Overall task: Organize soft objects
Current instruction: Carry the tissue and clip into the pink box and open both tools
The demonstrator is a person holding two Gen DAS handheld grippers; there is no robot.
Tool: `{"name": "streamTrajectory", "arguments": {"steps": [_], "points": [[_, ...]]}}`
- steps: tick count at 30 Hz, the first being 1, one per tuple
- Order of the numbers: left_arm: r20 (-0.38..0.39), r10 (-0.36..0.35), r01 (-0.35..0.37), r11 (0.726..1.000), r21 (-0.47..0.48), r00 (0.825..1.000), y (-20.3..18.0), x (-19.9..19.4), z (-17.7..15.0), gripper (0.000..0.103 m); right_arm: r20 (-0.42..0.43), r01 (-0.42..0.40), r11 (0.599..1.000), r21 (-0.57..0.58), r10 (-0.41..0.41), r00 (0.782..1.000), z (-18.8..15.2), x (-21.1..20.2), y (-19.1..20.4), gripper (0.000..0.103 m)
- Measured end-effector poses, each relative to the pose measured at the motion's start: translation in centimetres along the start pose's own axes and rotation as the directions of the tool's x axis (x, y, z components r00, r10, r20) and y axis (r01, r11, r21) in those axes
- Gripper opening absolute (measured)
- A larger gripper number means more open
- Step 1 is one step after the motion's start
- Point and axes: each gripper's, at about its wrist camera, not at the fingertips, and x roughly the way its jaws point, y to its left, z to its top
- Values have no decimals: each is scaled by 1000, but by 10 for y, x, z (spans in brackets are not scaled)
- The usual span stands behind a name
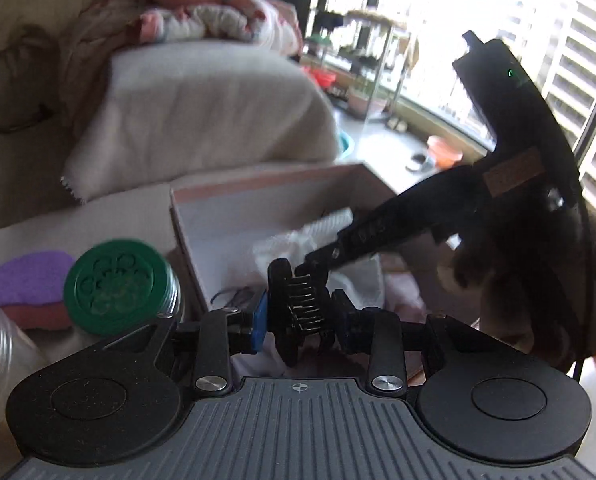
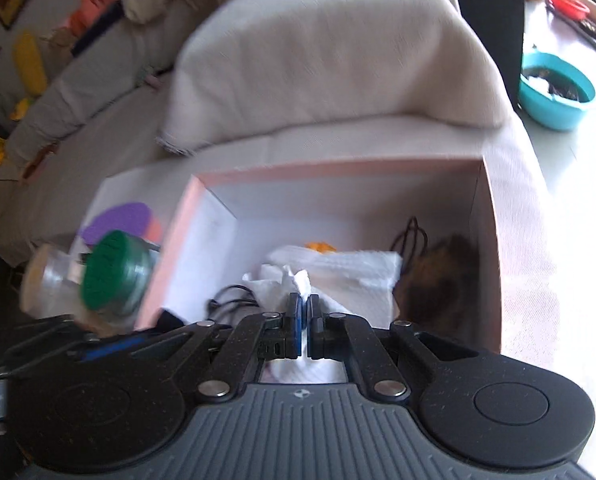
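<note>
Left wrist view: left gripper (image 1: 301, 312) has its fingers partly apart, clamped on a black toothed hair clip (image 1: 294, 280) with a wire spring. The right gripper enters this view from the right, angled down, its tips just above the clip; we cannot tell whether they touch it.

Right wrist view only: right gripper (image 2: 302, 300) with pads drawn together, over the open box (image 2: 337, 170). A crumpled peak of the white cloth (image 2: 361, 276) stands right at the fingertips; we cannot tell whether a fold is nipped. The cloth lies mid-box. A brown furry item (image 2: 437, 280) sits against the box's right wall, touching the cloth. Black looped cords (image 2: 230, 298) lie left of the cloth, and an orange scrap (image 2: 319, 245) shows behind it. The left view shows little of these.

Edges and room: the box has a pink rim and white inside, and its back half is bare floor. A green-lidded jar (image 1: 118, 284) stands just outside the left wall, with a purple pad (image 1: 26, 276) beyond it. A beige cushion (image 2: 329, 60) rises close behind the box. A blue basin (image 2: 553, 92) sits on the floor well off to the right.
</note>
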Motion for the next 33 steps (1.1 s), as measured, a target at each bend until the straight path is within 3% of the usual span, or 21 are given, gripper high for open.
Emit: {"name": "streamTrajectory", "arguments": {"steps": [2,5,9,10,11,14,16,18,22,28,31,33], "points": [[-49,11,-8,998,55,999,-6,5,-9,38,-1,4,1000,1,-4,1000,-2,2,-1,2],[11,21,-22,991,129,1000,-15,1,-11,38,4,7,1000,-12,-7,1000,-5,-8,1,8],[157,-45,35,997,65,987,-2,-18,0,38,87,39,997,-73,-33,996,-12,-42,10,41],[170,-59,48,996,69,984,1,-22,3,38,126,55,994,-94,-42,991,-13,-55,13,42],[156,-74,64,996,70,985,3,-23,6,38,165,74,990,-116,-54,985,-15,-66,17,45],[17,-157,157,987,-15,987,17,-9,13,39,266,138,978,-154,-93,959,-19,-95,26,53],[-33,-99,99,995,0,995,16,-2,9,38,306,165,975,-149,-113,945,-19,-107,32,55],[-4,-66,66,994,87,998,7,-3,2,38,317,161,976,-147,-107,942,-18,-114,35,55],[-40,-144,149,971,189,989,-13,-6,-9,39,299,148,975,-167,-93,950,-20,-114,45,56],[91,-61,28,945,326,994,-27,-14,-21,39,102,31,985,-170,-14,995,-23,-69,57,56],[166,-15,-47,929,368,986,-26,-20,-23,41,45,76,988,-137,-71,996,-26,-48,48,56],[193,-12,-59,932,358,981,-22,-25,-22,40,35,123,984,-126,-119,992,-28,-40,40,56]]}}
